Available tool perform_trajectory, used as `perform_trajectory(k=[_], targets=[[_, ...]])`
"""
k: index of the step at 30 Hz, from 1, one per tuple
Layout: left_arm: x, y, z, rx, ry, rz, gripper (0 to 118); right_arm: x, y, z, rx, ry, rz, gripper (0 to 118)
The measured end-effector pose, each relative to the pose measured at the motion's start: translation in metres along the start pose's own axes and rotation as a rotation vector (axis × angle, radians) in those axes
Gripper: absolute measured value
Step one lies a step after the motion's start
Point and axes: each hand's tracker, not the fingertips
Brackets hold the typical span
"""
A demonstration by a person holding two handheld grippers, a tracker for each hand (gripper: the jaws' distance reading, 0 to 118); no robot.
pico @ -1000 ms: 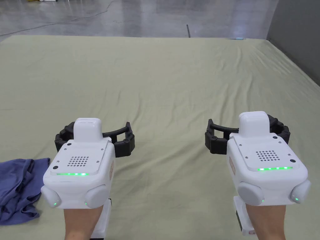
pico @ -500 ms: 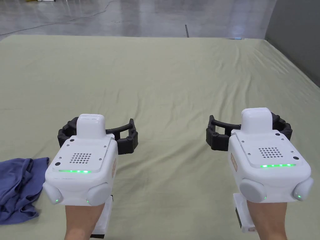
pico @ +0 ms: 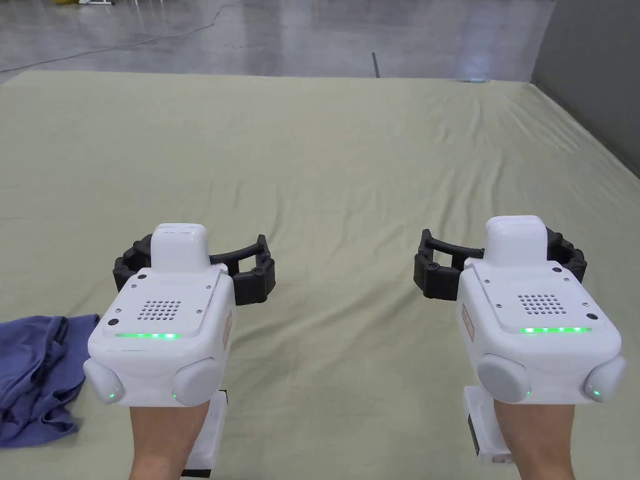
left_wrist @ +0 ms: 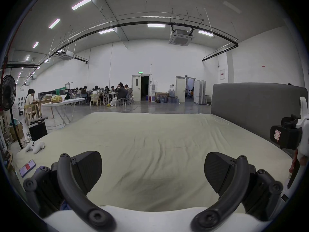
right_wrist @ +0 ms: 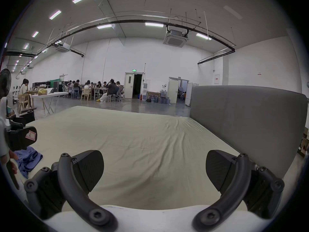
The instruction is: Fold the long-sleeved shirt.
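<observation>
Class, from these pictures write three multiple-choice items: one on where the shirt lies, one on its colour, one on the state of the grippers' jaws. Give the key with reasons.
1. Where does the shirt lie?
A. beside the left gripper
B. beside the right gripper
C. at the sheet's far edge

2. Its colour?
A. red
B. blue
C. white

3. How do the jaws stand?
A. both grippers open
B. both shut
C. one shut on the shirt

Key: A, it lies crumpled on the green sheet, left of that gripper; B, the cloth is blue; A, each pair stands wide apart, holding nothing.
</observation>
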Motion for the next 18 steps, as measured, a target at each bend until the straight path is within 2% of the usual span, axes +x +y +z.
perform_trajectory(k=[18], targets=[[0.0011, -0.0026, 0.0073, 0.032, -0.024, -0.007, 118, -0.0022, 0.0018, 0.0057, 0.004, 0.009, 0.012, 118]])
